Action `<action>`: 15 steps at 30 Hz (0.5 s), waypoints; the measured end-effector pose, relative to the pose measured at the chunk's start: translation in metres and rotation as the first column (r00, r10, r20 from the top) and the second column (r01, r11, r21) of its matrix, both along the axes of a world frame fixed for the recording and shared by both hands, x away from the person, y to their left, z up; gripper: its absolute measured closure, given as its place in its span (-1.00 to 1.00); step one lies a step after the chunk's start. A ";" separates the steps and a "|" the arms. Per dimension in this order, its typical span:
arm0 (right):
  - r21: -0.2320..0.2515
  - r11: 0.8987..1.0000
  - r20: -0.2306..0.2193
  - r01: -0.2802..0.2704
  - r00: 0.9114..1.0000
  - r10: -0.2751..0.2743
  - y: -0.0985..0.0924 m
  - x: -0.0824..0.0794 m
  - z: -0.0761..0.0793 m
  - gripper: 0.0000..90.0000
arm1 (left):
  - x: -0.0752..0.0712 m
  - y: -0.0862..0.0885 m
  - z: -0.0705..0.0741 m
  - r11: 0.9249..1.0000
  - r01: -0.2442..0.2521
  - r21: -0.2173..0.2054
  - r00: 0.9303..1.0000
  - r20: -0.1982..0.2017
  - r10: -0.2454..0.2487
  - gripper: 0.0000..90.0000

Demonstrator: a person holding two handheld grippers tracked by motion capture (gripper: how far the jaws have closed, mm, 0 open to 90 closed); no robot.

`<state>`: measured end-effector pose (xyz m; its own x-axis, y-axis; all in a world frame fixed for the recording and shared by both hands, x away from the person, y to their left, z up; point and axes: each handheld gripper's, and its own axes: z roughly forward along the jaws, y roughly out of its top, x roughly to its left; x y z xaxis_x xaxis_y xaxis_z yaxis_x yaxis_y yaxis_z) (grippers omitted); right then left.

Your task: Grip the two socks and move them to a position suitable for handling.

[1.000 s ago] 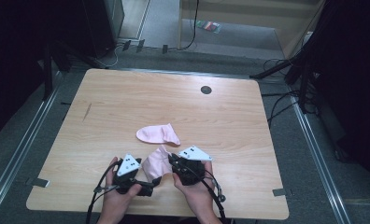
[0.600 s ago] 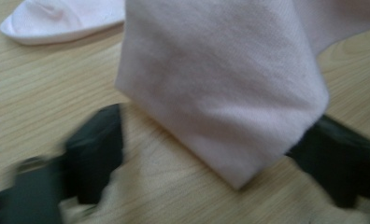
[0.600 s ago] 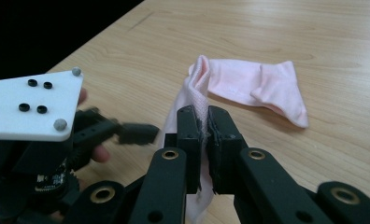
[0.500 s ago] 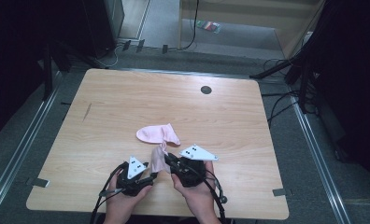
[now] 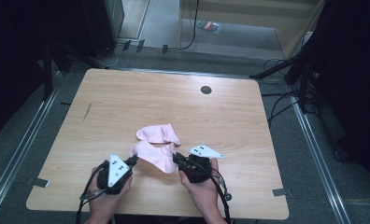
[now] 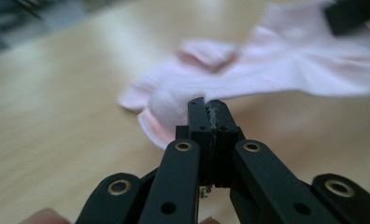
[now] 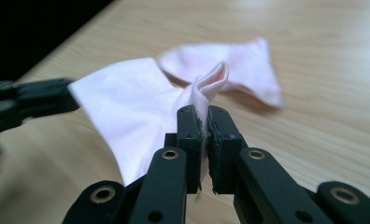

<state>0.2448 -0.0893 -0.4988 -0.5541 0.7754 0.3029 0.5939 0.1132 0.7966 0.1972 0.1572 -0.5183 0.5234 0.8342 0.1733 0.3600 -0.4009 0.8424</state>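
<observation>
Between the two grippers hangs one pink sock [image 5: 156, 156], the left gripper [image 5: 132, 160] having just closed on one edge and the right gripper [image 5: 175, 158] pinching the other. Just beyond them, a second sock [image 5: 158, 134] lies on the table [image 5: 127, 93].

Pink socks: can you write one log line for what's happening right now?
left hand-held gripper: just closed, pinching near soft pink cotton sock | right hand-held gripper: shut on same sock | second pink sock: flat on wooden table

The table [image 5: 183, 107] is evenly lit amid dark surroundings; the left gripper view looks motion-blurred.
</observation>
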 end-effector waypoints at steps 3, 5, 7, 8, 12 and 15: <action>-0.062 0.997 -0.033 0.036 0.999 -0.038 -0.011 0.008 -0.018 0.89 | 0.007 -0.011 -0.015 0.991 0.134 -0.031 0.979 -0.152 -0.137 1.00; -0.091 0.994 -0.044 0.055 0.997 -0.060 -0.018 0.011 -0.028 0.89 | 0.008 -0.013 -0.018 0.985 0.164 -0.048 0.970 -0.174 -0.169 0.89; -0.129 0.990 -0.050 0.065 0.996 -0.072 -0.025 0.013 -0.035 0.89 | 0.009 -0.013 -0.018 0.964 0.243 -0.112 0.949 -0.178 -0.260 0.37; -0.132 0.989 -0.053 0.065 0.996 -0.072 -0.027 0.013 -0.037 0.88 | 0.009 -0.010 -0.016 0.957 0.249 -0.149 0.949 -0.159 -0.271 0.26; -0.120 0.990 -0.041 0.075 0.996 -0.081 -0.036 0.014 -0.036 0.53 | 0.017 0.012 -0.009 0.943 0.170 -0.286 0.968 -0.133 -0.214 0.10; -0.093 0.989 -0.027 0.115 0.993 -0.118 -0.042 0.014 -0.034 0.37 | 0.031 0.027 -0.017 0.943 -0.025 -0.332 0.973 -0.225 -0.054 0.19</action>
